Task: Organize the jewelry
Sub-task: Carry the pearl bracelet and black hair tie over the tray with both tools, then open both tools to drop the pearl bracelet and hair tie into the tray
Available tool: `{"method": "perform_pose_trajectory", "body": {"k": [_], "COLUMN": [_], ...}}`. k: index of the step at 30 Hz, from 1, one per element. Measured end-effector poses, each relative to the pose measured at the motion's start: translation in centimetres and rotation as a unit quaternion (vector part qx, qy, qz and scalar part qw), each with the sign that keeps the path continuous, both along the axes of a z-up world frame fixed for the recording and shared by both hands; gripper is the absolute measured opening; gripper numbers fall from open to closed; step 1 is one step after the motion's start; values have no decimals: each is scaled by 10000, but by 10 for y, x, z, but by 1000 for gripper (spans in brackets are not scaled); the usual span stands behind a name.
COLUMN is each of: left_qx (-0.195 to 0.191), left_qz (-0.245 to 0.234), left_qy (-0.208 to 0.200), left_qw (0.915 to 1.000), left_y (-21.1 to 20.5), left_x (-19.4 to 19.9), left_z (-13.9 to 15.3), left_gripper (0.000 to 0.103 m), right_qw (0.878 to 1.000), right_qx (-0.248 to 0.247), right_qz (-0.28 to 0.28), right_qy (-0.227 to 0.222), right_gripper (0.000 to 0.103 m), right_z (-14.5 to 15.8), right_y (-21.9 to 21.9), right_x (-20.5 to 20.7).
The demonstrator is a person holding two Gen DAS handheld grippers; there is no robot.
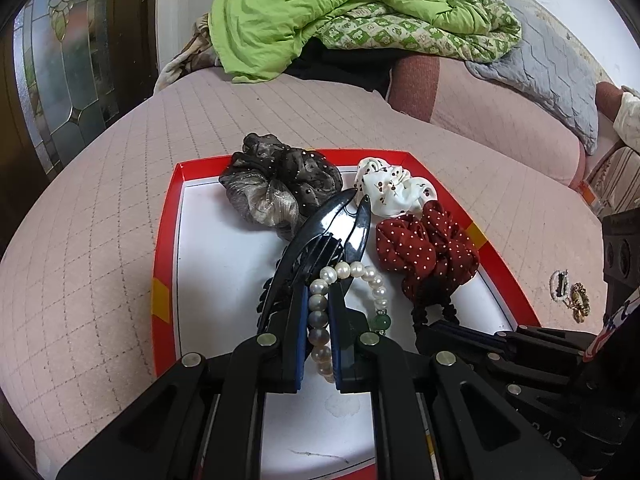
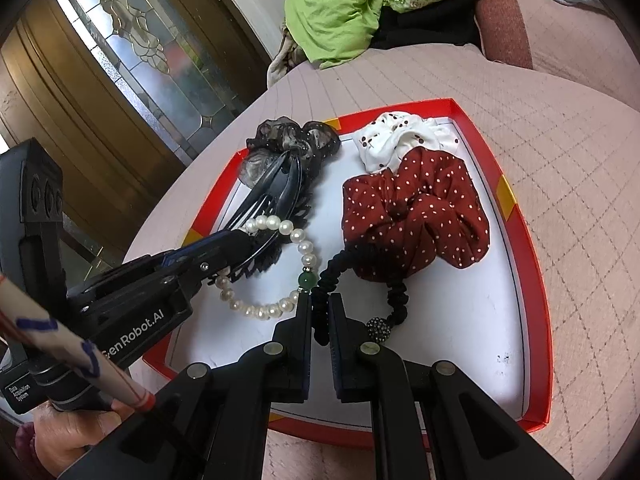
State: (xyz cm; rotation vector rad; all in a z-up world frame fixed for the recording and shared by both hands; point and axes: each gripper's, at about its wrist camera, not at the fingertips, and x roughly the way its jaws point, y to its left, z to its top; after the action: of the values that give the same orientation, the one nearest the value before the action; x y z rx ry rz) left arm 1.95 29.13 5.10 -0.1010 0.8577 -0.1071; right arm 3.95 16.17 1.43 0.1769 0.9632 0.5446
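Left claw: nearly closed, its two blue-lined fingers pinching one side of the pearl bracelet; in the right wrist view it reaches in from the left, low over the tray.
Right claw: nearly closed on the black hair tie, a stretch of the tie's crinkled band pressed between the fingers.
Pearl bracelet: a loop of white pearls with one green bead, lying on the white floor of the tray near its front middle; the green bead sits just beside the tip of the right claw.
Black hair tie: a thin loop with a dark sparkly ball, in the tray, its far end tucked under the red scrunchie.
Hair clip: long, glossy black, with comb teeth, lying at a slant in the tray; its near end is under the bracelet and the left claw, its far tip against the dark scrunchie.
Dark scrunchie: sheer black and grey, at the far left of the tray, partly over the rim.
White scrunchie: white with small dark cherries, at the far right of the tray.
Red scrunchie: dark red with white dots, just in front of the white one and touching it.
Tray: shallow, red rim with yellow marks, white floor, on a pink quilted bed.
Outside the tray: two small pieces of jewelry on the bed to the right, too small to make out.
Far end of bed: a crumpled green blanket.
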Motion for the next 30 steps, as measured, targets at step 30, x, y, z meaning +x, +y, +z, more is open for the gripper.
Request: {"method": "perform_pose_trajectory", "body": {"k": [30], "left_qx": [191], "left_qz": [-19], "left_qy": [-1], "left_qw": [9998], "left_y": [-9], "left_x": [7], "left_z": [-2], "left_gripper": [21], "right_qw": [9998], "right_qx": [-108], "right_qz": [-96], "right_qy": [113], "right_gripper": [11], "right_z": [-2], "right_y": [-9], "right_x": [0]}}
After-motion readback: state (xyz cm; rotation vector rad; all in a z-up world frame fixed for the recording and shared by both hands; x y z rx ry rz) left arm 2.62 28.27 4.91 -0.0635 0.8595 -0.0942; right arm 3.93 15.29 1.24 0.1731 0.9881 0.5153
